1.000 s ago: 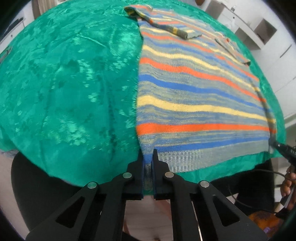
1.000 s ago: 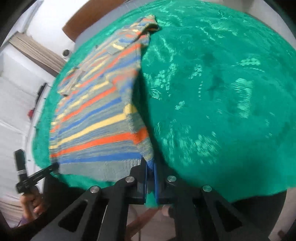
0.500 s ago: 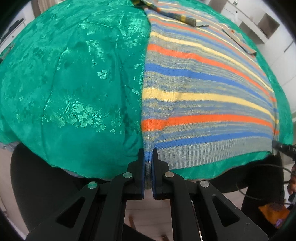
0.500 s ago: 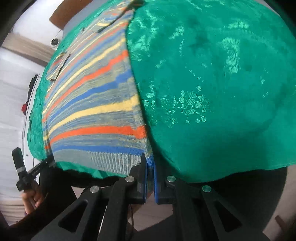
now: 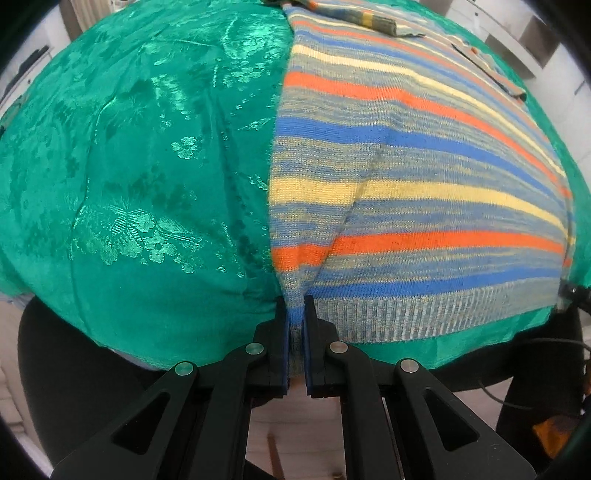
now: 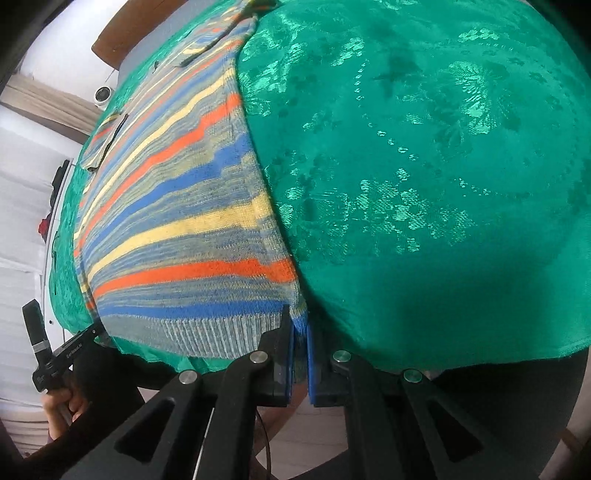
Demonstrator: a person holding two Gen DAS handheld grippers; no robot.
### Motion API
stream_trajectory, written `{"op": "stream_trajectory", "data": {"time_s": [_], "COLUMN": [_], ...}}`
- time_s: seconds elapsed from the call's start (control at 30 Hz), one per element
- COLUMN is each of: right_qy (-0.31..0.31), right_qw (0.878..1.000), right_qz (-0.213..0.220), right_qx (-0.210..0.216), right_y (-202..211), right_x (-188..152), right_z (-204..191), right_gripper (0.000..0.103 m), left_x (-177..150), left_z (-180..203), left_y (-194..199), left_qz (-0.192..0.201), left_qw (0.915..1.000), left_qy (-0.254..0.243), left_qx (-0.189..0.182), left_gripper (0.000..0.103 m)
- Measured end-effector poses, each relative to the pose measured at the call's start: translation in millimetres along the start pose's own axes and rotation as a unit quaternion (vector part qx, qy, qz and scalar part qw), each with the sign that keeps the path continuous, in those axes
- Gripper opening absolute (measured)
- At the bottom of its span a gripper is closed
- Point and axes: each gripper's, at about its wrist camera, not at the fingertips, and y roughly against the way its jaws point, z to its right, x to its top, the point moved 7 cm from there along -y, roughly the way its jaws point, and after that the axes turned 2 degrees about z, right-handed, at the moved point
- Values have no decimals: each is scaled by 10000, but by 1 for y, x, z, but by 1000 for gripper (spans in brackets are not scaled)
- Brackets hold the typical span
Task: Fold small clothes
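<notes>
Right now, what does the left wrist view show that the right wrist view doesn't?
Left wrist only: the left gripper, jaws shut on the striped sweater's ribbed hem at one bottom corner, and a diagonal crease running up from it. Right wrist only: the right gripper pinching the opposite hem corner, plus a hand on the other gripper's handle. Both: the sweater spread on the green tablecloth.

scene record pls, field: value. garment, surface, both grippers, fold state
garment: striped knit sweater, orange, blue and yellow bands, ribbed hem nearest the cameras
surface: green floral tablecloth over a table
left gripper: shut on the sweater's left hem corner
right gripper: shut on the sweater's right hem corner
garment pose: spread flat, hem at the near table edge, sleeve folded across the far end
fold state: body not yet folded; diagonal crease rising from the left corner
</notes>
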Motion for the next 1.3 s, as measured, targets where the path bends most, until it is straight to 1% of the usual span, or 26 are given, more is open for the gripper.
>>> {"op": "stream_trajectory", "data": {"time_s": [0.2, 0.23, 0.27, 0.33, 0.37, 0.43, 0.5, 0.53, 0.6, 0.63, 0.67, 0.7, 0.73, 0.77, 0.83, 0.9, 0.97, 1.0, 1.03, 1.07, 1.1, 1.13, 1.17, 1.2, 1.23, 1.3], "right_qy": [-25, -8, 6, -21, -47, -20, 148, 412, 841, 1202, 1431, 1759, 2027, 2493, 3054, 3393, 3648, 3828, 3892, 3900, 3791, 3672, 3427, 3220, 2890, 2473], "right_qw": [10000, 10000, 10000, 9998, 9993, 9983, 9970, 9931, 9845, 9760, 9701, 9614, 9549, 9441, 9312, 9240, 9176, 9114, 9093, 9097, 9147, 9202, 9308, 9383, 9484, 9557], "right_qz": [31, 32, -4, -200, -369, -442, -149, 202, 719, 1102, 1306, 1551, 1686, 1781, 1755, 1611, 1395, 1242, 1135, 965, 823, 738, 705, 765, 867, 1251], "right_qx": [49, 57, 63, 25, -67, -375, -748, -1077, -1360, -1444, -1460, -1436, -1369, -1214, -939, -719, -735, -859, -935, -1050, -1134, -1143, -1063, -998, -979, -991], "right_y": [1, 2, 4, 7, 11, 30, 57, 82, 111, 130, 139, 145, 146, 138, 110, 71, 29, 2, -14, -38, -58, -67, -74, -73, -62, -32], "right_x": [-1, -2, -3, -11, -18, -28, -23, -7, 23, 51, 68, 90, 105, 128, 157, 184, 203, 213, 214, 222, 229, 233, 239, 243, 252, 267], "right_z": [1, 0, 1, 4, 9, 22, 31, 32, 22, 5, -10, -32, -50, -81, -124, -156, -176, -184, -187, -186, -182, -176, -167, -160, -147, -126], "right_gripper": [5, 6, 12, 20, 26, 30, 31, 31, 38, 56, 76, 81, 82, 82, 82, 81, 69, 66, 63, 57, 54, 44, 25, 11, 6, 6], "left_x": [1, -1, -5, -13, -18, -21, -16, -12, 2, 9, 17, 23, 30, 32, 36, 34, 27, 22, 18, 13, 9, 4, -1, -5, -7, -10], "left_z": [0, -1, -8, -15, -19, -25, -33, -37, -45, -49, -51, -50, -49, -44, -40, -47, -54, -58, -63, -69, -76, -83, -90, -96, -99, -104], "left_y": [1, 3, 6, 16, 23, 48, 70, 80, 96, 100, 103, 106, 111, 110, 114, 120, 125, 126, 127, 128, 127, 127, 126, 124, 124, 121], "left_qz": [-32, -73, -137, -264, -248, 2, 301, 469, 748, 839, 953, 1045, 1148, 1208, 1308, 1345, 1335, 1318, 1292, 1259, 1223, 1172, 1116, 1062, 1026, 971], "left_qw": [9998, 9995, 9992, 9987, 9988, 9995, 9992, 9985, 9961, 9951, 9937, 9924, 9908, 9900, 9884, 9877, 9875, 9873, 9869, 9863, 9857, 9849, 9841, 9832, 9825, 9817], "left_qy": [120, 175, 228, 279, 280, 240, 245, 288, 428, 499, 587, 654, 709, 726, 764, 789, 812, 844, 902, 981, 1066, 1172, 1280, 1382, 1453, 1552], "left_qx": [-152, -235, -306, -344, -305, -182, -28, 66, 181, 168, 113, 64, 35, 37, 60, 82, 205, 280, 353, 412, 452, 495, 528, 545, 547, 520], "left_gripper": [10, 16, 20, 52, 57, 62, 67, 72, 73, 73, 73, 73, 73, 73, 75, 76, 76, 76, 76, 77, 77, 77, 77, 77, 77, 77]}}
